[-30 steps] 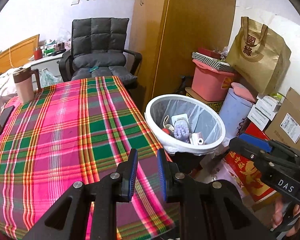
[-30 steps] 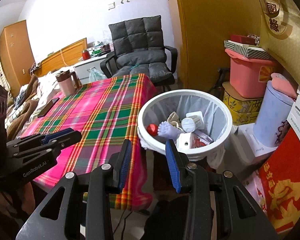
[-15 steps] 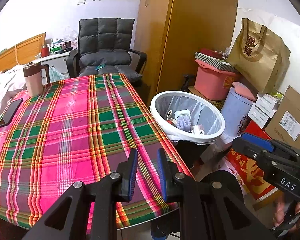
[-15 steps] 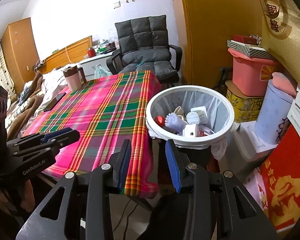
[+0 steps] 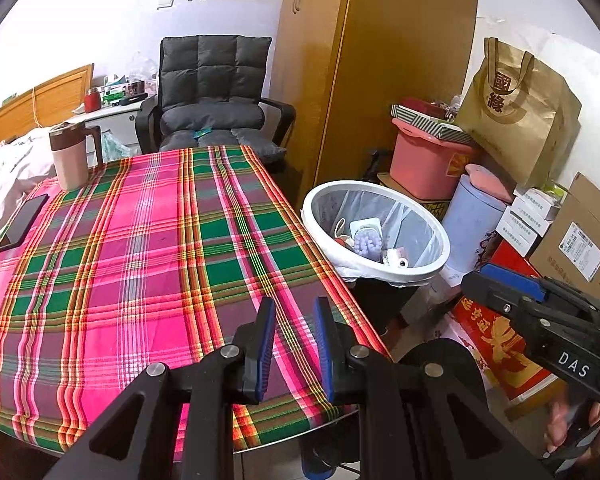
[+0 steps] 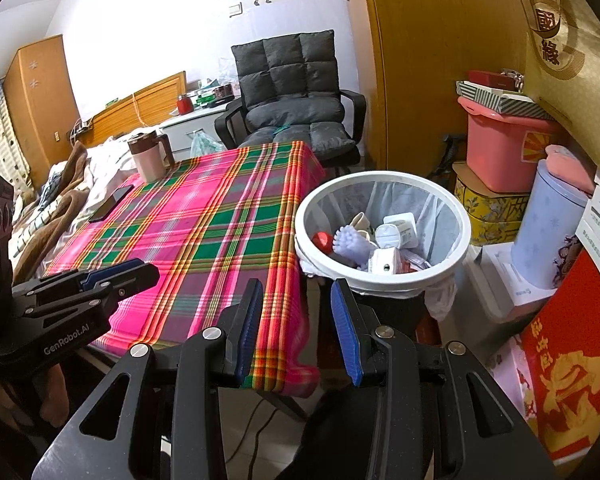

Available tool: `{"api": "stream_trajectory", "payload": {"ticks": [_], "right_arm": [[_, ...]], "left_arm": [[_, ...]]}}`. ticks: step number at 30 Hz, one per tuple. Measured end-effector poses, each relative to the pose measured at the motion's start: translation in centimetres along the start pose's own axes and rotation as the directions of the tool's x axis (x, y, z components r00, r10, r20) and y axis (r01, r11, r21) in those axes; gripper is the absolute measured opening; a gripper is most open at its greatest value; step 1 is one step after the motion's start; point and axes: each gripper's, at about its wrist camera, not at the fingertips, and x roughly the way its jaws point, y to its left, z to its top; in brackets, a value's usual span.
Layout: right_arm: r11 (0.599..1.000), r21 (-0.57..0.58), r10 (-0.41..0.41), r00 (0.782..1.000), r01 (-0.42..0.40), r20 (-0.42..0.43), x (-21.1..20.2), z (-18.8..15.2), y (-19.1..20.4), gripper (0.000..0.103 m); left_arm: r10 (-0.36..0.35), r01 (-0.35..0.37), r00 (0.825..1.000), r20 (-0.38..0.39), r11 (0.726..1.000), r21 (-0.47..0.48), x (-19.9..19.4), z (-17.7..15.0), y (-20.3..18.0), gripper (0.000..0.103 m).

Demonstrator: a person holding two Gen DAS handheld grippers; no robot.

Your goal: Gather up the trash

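Now both claws empty: left gripper (image 5: 295,344) narrow, right gripper (image 6: 296,326) wider; trash bin (image 6: 458,216) beside table (image 5: 140,240) edge; mug (image 5: 70,156), phone (image 5: 23,222) at far corner.

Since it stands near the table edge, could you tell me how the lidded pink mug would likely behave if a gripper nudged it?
The pink mug is tall and narrow, so it may tip. Its side handle should stop any roll. It looks rigid.

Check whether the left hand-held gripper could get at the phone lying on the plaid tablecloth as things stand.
Probably yes. The left hand-held gripper is empty with its jaws parted, and bare plaid tablecloth lies between it and the phone at the far left edge. The mug stands apart behind it.
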Motion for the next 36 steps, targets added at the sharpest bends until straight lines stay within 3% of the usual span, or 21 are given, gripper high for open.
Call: {"api": "stream_trajectory", "payload": {"ticks": [36], "right_arm": [[1.0, 0.0, 0.001, 1.0, -0.001, 0.001, -0.02, 0.02, 0.07, 0.038]], "left_arm": [[0.012, -0.012, 1.0, -0.013, 1.0, 0.0, -0.25, -0.27, -0.07, 0.019]]}}
